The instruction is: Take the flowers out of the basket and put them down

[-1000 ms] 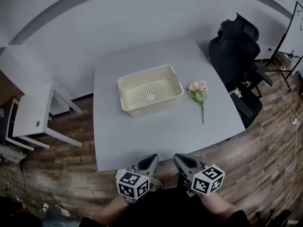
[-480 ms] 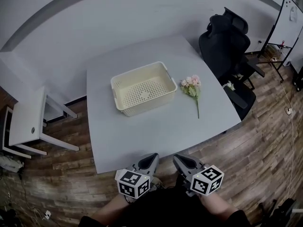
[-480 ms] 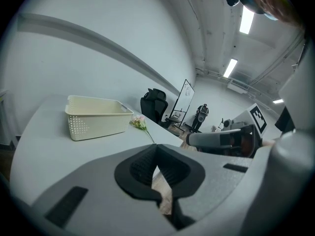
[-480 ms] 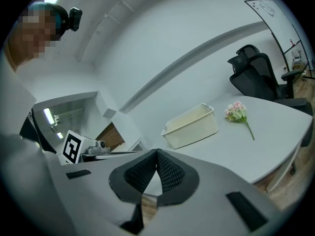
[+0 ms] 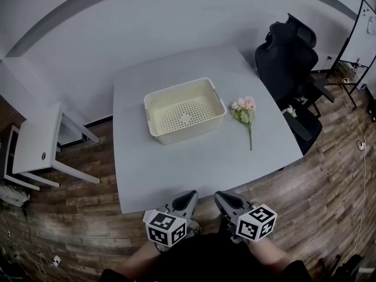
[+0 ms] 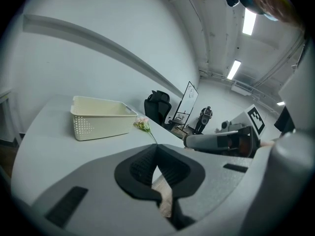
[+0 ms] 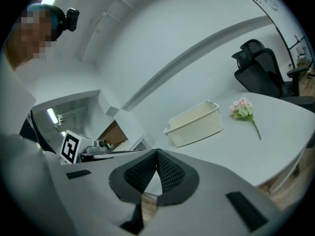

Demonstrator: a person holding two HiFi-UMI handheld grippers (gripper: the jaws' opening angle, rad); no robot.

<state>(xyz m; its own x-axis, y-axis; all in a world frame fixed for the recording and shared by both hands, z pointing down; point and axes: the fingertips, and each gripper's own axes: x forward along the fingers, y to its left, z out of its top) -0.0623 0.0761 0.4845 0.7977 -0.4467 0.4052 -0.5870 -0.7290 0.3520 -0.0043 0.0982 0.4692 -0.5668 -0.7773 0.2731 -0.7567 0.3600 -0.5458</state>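
While the flowers lie flat on the grey desk, just beside the right end of the cream basket and outside it, the head view shows both tools held low at the desk's near edge, well apart from them. In the left gripper view, the left hand-held gripper is closed, pad against pad. In the right gripper view, the right hand-held gripper is likewise closed on itself, gripping nothing.

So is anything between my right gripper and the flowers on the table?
Nothing visible. Only bare table lies between the right gripper and the flowers; the empty basket stands to the flowers' left, off that line.
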